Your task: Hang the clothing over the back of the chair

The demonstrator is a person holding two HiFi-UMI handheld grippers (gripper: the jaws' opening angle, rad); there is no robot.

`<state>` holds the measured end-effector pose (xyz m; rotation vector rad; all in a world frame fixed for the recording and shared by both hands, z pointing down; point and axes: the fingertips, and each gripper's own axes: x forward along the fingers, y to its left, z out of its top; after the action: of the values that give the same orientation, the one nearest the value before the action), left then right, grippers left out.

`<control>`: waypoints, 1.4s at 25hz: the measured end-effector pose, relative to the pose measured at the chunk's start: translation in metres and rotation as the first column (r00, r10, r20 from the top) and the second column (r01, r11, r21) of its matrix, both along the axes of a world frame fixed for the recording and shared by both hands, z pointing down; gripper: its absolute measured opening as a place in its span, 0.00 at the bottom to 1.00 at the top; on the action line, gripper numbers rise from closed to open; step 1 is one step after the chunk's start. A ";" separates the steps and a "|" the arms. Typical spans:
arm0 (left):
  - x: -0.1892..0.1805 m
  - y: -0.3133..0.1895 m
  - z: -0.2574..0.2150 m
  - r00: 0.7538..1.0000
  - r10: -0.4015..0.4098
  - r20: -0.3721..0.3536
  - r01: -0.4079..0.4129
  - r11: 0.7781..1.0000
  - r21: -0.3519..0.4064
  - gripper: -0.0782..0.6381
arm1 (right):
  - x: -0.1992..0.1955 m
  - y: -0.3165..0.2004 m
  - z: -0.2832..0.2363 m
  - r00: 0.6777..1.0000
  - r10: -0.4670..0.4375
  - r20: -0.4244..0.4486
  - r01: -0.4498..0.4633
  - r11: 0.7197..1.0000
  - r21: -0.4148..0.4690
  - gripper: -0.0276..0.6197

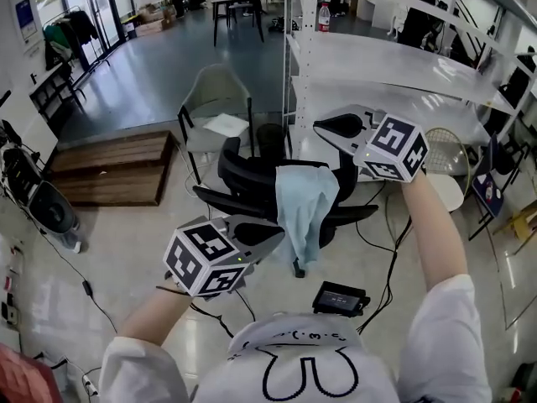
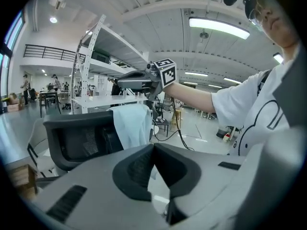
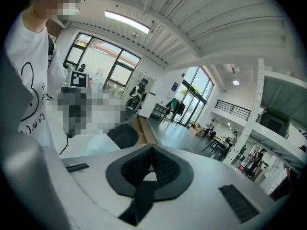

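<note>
A light blue piece of clothing (image 1: 306,210) hangs draped over the back of a black office chair (image 1: 243,179), its end trailing down the near side. My left gripper (image 1: 275,234) is just left of the cloth's lower part, shut with nothing between its jaws. My right gripper (image 1: 320,127) is raised above and behind the chair back, shut and empty too. In the left gripper view the clothing (image 2: 132,123) lies over the chair's top edge (image 2: 76,128), with the right gripper (image 2: 123,83) above it. The right gripper view shows the cloth (image 3: 98,144) low beside the chair's headrest (image 3: 123,135).
A grey-green chair (image 1: 214,99) with a paper on its seat stands behind the office chair. A white metal shelf rack (image 1: 377,65) is at the back right, a wire chair (image 1: 449,154) beside it. A wooden platform (image 1: 113,166) lies left. A black box (image 1: 340,296) and cables sit on the floor.
</note>
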<state>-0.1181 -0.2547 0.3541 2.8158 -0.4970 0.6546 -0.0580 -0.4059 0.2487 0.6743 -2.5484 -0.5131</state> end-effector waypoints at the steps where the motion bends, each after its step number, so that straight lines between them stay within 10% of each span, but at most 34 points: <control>1: 0.001 0.000 -0.003 1.000 -0.003 -0.009 0.003 1.000 0.006 0.14 | 0.000 0.004 -0.005 1.000 0.005 0.020 -0.005 1.000 0.009 0.04; 13: 0.021 0.008 -0.013 0.983 -0.176 -0.056 0.183 0.966 0.183 0.14 | 0.008 0.078 -0.027 0.988 0.018 0.152 -0.039 0.990 0.137 0.04; 35: 0.051 0.049 -0.011 0.875 -0.346 -0.340 0.414 0.897 0.152 0.14 | 0.019 0.183 0.067 0.950 0.136 0.280 -0.147 0.989 0.018 0.04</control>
<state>-0.0668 -0.2062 0.3429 2.8104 -1.0846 0.0828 -0.0394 -0.2232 0.3156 0.9982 -2.7262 -0.4457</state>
